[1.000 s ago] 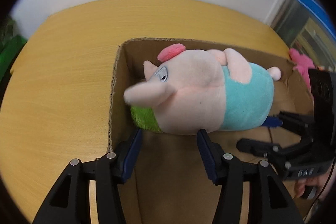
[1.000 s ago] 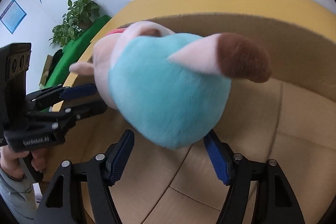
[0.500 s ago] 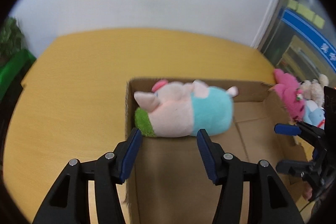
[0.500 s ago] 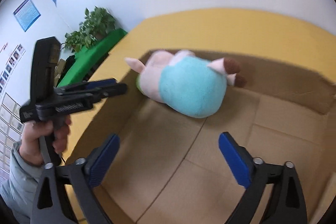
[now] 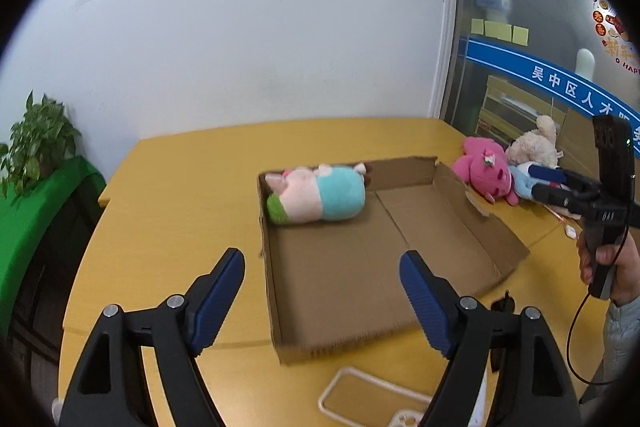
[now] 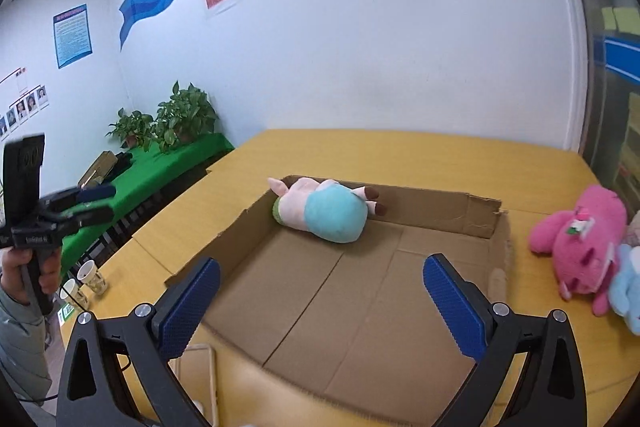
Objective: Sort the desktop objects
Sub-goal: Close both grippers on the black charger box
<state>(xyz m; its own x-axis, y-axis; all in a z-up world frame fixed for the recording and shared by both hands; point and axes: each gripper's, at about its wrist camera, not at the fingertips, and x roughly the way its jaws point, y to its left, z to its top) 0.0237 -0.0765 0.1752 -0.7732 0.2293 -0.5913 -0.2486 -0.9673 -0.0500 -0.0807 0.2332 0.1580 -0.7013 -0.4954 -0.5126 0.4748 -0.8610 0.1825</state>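
Your left gripper hangs above the near edge of the box, jaws apart with nothing between them; they have just been opening. Your right gripper also hovers over the near part of the box, jaws spread wide and empty, having just been opening too.

The pig, a pink plush in a teal shirt, lies on its side in the far left corner of the box, at about 12 o'clock from your left jaws and well apart from both grippers. In the right wrist view the pig rests against the far wall, its brown feet pointing toward 3 o'clock.

The box sits open on the yellow tabletop. Outside it, at 2 o'clock from your left gripper, a pink plush lies on the tabletop with a beige plush just behind it and a light blue one beside it. Paper cups stand at the tabletop's left edge, at 9 o'clock in the right wrist view.
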